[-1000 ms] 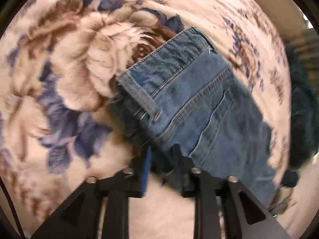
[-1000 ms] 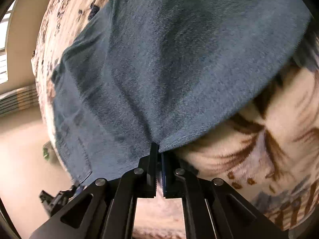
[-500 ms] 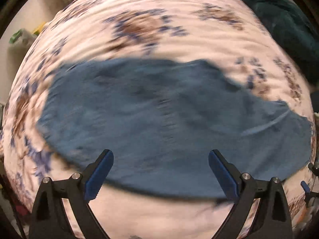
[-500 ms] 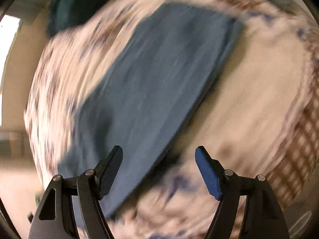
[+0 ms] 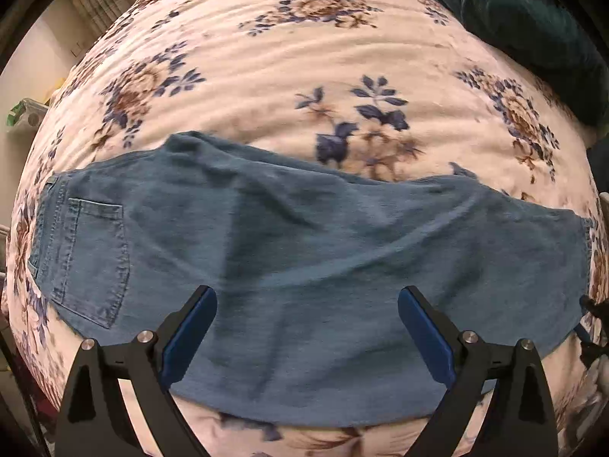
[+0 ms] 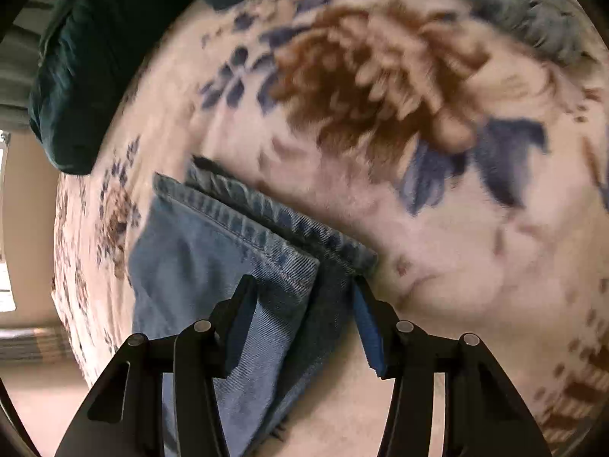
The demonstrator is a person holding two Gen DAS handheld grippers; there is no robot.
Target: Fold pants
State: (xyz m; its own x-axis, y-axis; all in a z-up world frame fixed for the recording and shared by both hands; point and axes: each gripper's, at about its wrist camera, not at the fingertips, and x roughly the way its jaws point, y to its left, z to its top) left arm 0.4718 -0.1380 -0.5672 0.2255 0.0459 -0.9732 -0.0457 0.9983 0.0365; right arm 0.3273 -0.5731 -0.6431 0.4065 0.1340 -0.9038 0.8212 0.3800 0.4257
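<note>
Nearest in the left wrist view: left gripper (image 5: 306, 327), jaws spread wide, nothing between the blue pads, hovering over the near long edge of the pants (image 5: 304, 266). Pants lie flat on the floral bedspread (image 5: 304, 57), already doubled leg on leg by the look of it, long axis running left-right across the view; back pocket (image 5: 95, 259) & waist end at far left, leg hems off to the right edge. So left gripper sits abt mid-length, roughly square to the long axis, neither end in reach w/o a sideways shift. Right wrist view: right gripper (image 6: 304, 316) also open, pads straddling the two stacked hems (image 6: 274, 232) at the leg end, denim betw. the pads but not pinched yet; can't tell if the pads touch cloth. Judgement: right gripper is the nearer one to a usable grab, hems directly ahead of it & just under the tips; next fold prob. brings the hem end over toward the waist along that long axis, w/ left gripper needing to move to the hem corner or pin the middle. Risk: grabbing only the top layer, since the hems are offset, lower one poking out further. Beyond the pants: open bedspread, then dark teal blanket (image 5: 533, 19) at the far right corner, well apart.
</note>
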